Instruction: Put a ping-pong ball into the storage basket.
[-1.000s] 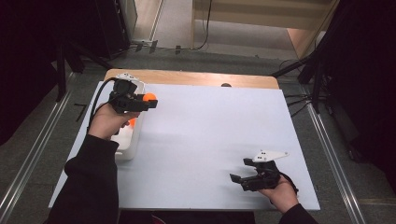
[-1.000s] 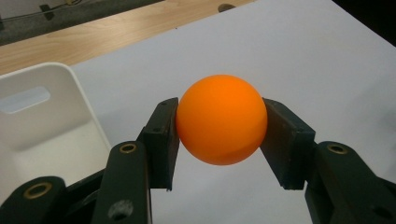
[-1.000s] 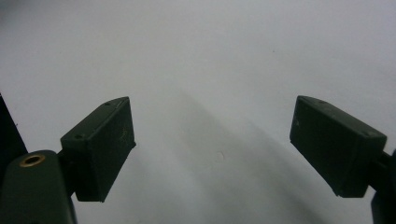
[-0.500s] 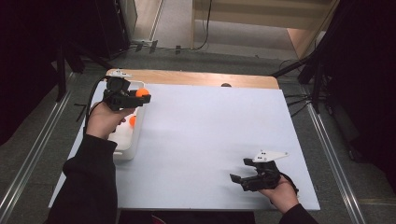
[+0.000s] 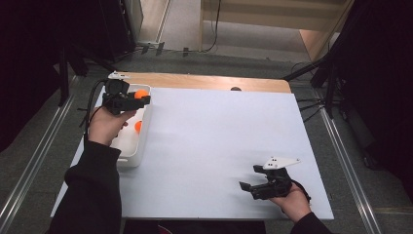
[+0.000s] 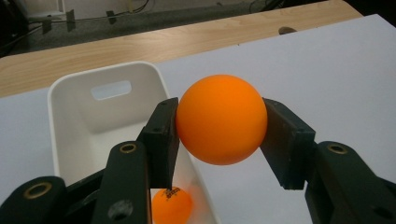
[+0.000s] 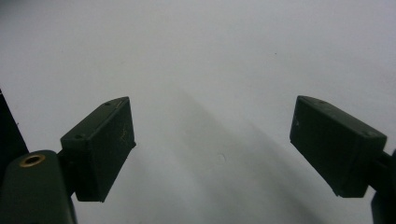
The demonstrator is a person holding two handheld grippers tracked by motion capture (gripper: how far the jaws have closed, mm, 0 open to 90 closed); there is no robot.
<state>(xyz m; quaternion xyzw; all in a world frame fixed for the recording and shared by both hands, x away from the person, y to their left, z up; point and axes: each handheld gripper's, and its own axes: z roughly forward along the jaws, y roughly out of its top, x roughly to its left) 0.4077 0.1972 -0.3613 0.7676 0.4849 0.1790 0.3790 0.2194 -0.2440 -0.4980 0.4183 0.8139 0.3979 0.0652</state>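
My left gripper is shut on an orange ball and holds it over the far end of a white bin at the table's left side. In the left gripper view the ball sits squeezed between the two jaws of my left gripper, above the bin. A second orange ball lies in the bin below; the high view shows that ball beside the hand. My right gripper rests open near the table's front right. The right gripper view has my right gripper wide apart over bare white table.
The white tabletop has a wooden strip along its far edge with a small dark mark. Metal rails and dark stands flank the table on the floor.
My left gripper has carried the orange ball left and away from the person, from the bin's right edge to over its far end. The right gripper has stayed still.
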